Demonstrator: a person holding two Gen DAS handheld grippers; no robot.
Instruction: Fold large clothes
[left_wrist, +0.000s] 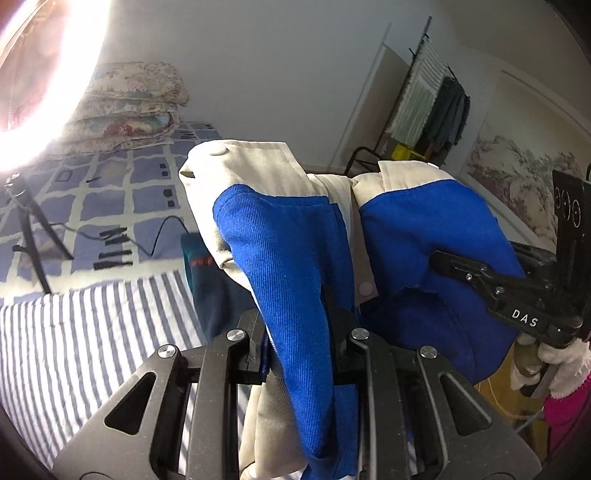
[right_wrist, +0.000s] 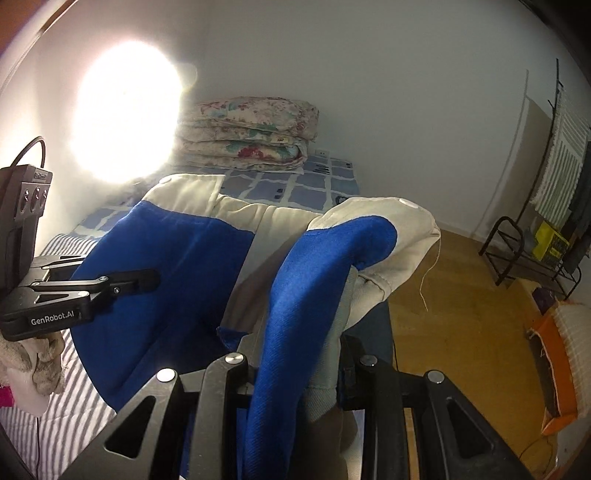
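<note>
Item: one blue and cream ribbed-knit jacket with round cream snap buttons (left_wrist: 291, 236), large, carried in the air between our two tools and above the blue and white striped sheet (left_wrist: 92, 325) of the bed.

Left gripper (left_wrist: 295, 332): jaws nearly closed, pinching a thick fold of the jacket's blue panel, which rises straight ahead of the fingers and drapes back over them. Right gripper (right_wrist: 295, 354): jaws likewise drawn in on a blue and cream fold directly in front of it. Each tool sees the other off to its side, with the jacket's body slung between them.

Surroundings, noted briefly: a dark teal garment (left_wrist: 207, 280) lies just below and ahead of the left gripper; a stack of folded floral quilts (right_wrist: 251, 133) sits far ahead at the wall on the blue checked bedspread (right_wrist: 314, 181); a black tripod (left_wrist: 29, 229) stands well left of the left tool; wooden floor (right_wrist: 461, 295) lies to the right of the right tool.

Handling, as we judge it: soft, fairly heavy cloth, limp and not fragile. The knit looks grippy rather than slippery, but its bulk fills the jaws. We would hold at seams, hem corners or shoulders, where layers are firm, and keep both grips level so the body does not sag or bunch.
</note>
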